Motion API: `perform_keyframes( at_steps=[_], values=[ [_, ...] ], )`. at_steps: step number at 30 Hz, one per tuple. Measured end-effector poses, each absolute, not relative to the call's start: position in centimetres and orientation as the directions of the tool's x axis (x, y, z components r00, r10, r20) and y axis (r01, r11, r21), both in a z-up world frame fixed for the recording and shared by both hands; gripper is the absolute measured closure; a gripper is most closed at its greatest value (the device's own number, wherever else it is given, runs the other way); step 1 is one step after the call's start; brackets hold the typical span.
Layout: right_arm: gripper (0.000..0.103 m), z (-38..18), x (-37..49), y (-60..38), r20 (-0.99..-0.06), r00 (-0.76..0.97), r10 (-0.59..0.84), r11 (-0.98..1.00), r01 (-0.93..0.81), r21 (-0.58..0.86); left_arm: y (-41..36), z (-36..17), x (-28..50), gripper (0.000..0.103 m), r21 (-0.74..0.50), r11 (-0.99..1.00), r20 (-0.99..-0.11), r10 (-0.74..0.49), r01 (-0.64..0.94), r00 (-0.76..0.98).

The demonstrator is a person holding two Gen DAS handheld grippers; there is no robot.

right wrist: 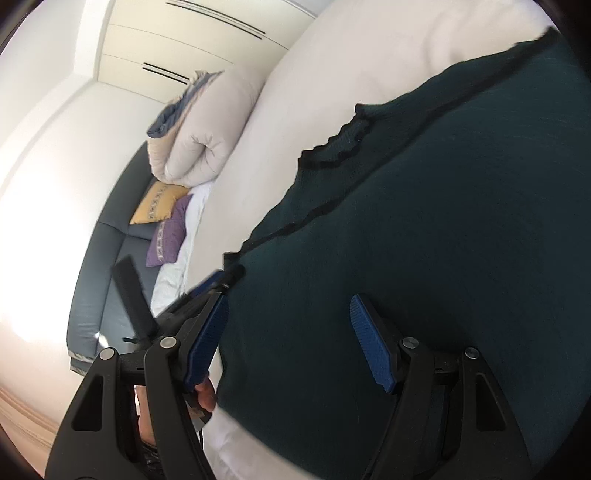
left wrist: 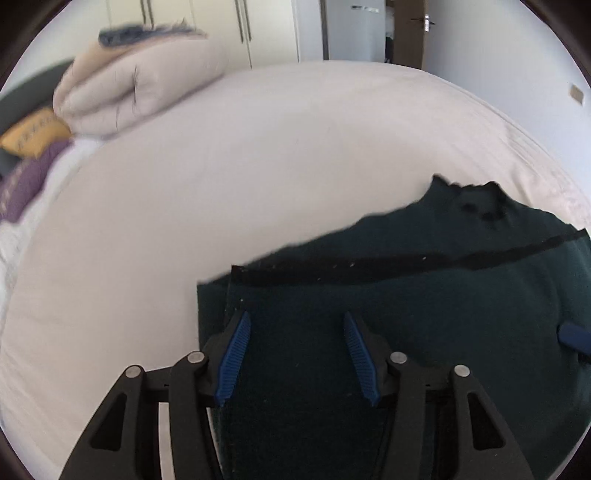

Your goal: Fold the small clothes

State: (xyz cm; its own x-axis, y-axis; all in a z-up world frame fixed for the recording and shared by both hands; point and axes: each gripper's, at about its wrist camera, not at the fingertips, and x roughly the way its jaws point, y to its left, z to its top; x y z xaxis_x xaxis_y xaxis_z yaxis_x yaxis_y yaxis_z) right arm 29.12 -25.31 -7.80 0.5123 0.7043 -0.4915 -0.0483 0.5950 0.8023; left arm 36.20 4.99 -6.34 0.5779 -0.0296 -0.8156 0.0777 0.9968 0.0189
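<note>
A dark green garment (left wrist: pixel 424 325) with black trim lies spread on the cream bed (left wrist: pixel 221 184). My left gripper (left wrist: pixel 297 321) is open just above its near left part, close to the left edge, with nothing between the blue pads. My right gripper (right wrist: pixel 290 302) is open over the same garment (right wrist: pixel 424 221); its left pad sits at the garment's edge. A blue tip of the right gripper shows at the right edge of the left wrist view (left wrist: pixel 574 338). The left gripper shows at the left of the right wrist view (right wrist: pixel 207 291).
A folded cream duvet (left wrist: pixel 136 88) lies at the far left of the bed, with a yellow cushion (left wrist: pixel 33 134) and a purple cushion (left wrist: pixel 22 184) beside it. Wardrobes (left wrist: pixel 221 22) and a door (left wrist: pixel 410 29) stand behind. A grey headboard (right wrist: pixel 99 266) lies along the bed's end.
</note>
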Motion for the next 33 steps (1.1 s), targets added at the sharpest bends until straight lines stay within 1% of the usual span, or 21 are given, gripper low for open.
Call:
perform_keyframes(
  at_steps=[2,6,7,8,10,12,13,15,19,21,24,25,27,29,30,31,33],
  values=[
    [0.036,-8.0,30.3,-26.0,-0.458,0.53,0.713,0.559,-0.035,0.829,6.3,-6.8,35.3,0.045,-0.051,0.996,-0.783,-0.088,0.078,0.616],
    [0.036,-7.9,31.6,-28.8,-0.395,0.586,0.708,0.509,-0.035,0.86,7.0,-6.9,34.9,0.045,-0.087,0.993,-0.772,-0.118,0.08,0.625],
    [0.037,-7.9,31.7,-29.8,-0.378,0.603,0.703,0.491,-0.026,0.871,7.1,-7.0,34.9,0.045,-0.099,0.992,-0.77,-0.128,0.08,0.625],
    [0.037,-7.9,31.7,-30.9,-0.371,0.624,0.688,0.484,-0.013,0.875,7.3,-7.0,34.9,0.045,-0.111,0.991,-0.767,-0.136,0.08,0.627],
    [0.037,-8.0,31.4,-33.2,-0.388,0.675,0.627,0.501,0.032,0.865,7.4,-7.2,34.7,0.045,-0.115,0.99,-0.763,-0.138,0.078,0.632],
    [0.038,-8.5,30.9,-35.8,-0.361,0.716,0.598,0.464,0.058,0.884,7.2,-7.3,34.2,0.045,-0.105,0.991,-0.759,-0.13,0.077,0.639],
    [0.038,-8.5,30.5,-36.8,-0.38,0.735,0.562,0.477,0.088,0.875,7.1,-7.4,34.1,0.045,-0.098,0.992,-0.756,-0.125,0.078,0.642],
    [0.038,-8.3,29.7,-38.1,-0.372,0.759,0.535,0.472,0.096,0.876,6.8,-7.5,33.8,0.045,-0.081,0.994,-0.754,-0.114,0.08,0.647],
    [0.036,-7.1,27.6,-37.9,-0.405,0.777,0.482,0.527,0.112,0.842,7.0,-7.6,33.7,0.045,-0.088,0.993,-0.754,-0.122,0.084,0.646],
    [0.036,-6.1,27.1,-36.5,-0.391,0.77,0.504,0.543,0.069,0.837,7.0,-7.7,33.7,0.045,-0.088,0.993,-0.753,-0.122,0.085,0.646],
    [0.036,-5.2,25.9,-33.2,-0.362,0.733,0.576,0.553,-0.023,0.833,6.8,-7.8,33.5,0.045,-0.074,0.994,-0.752,-0.111,0.084,0.649],
    [0.036,-5.3,25.8,-32.0,-0.373,0.71,0.597,0.564,-0.042,0.824,6.8,-7.8,33.5,0.045,-0.074,0.994,-0.752,-0.111,0.084,0.65],
    [0.036,-6.1,26.0,-30.5,-0.422,0.669,0.611,0.6,-0.044,0.799,6.8,-7.8,33.5,0.045,-0.078,0.993,-0.751,-0.114,0.085,0.65],
    [0.036,-8.1,26.6,-30.1,-0.498,0.646,0.579,0.631,0.033,0.775,6.9,-7.8,33.4,0.045,-0.082,0.993,-0.751,-0.118,0.086,0.65],
    [0.036,-8.9,26.7,-30.6,-0.489,0.648,0.584,0.608,0.051,0.793,7.0,-7.8,33.4,0.045,-0.083,0.993,-0.751,-0.119,0.086,0.65],
    [0.036,-9.2,26.5,-30.9,-0.459,0.661,0.593,0.58,0.044,0.813,7.0,-7.8,33.4,0.045,-0.084,0.993,-0.75,-0.12,0.086,0.65],
    [0.036,-9.1,26.0,-31.3,-0.436,0.69,0.578,0.566,0.047,0.823,7.1,-7.9,33.4,0.045,-0.086,0.993,-0.749,-0.122,0.086,0.651]
  ],
)
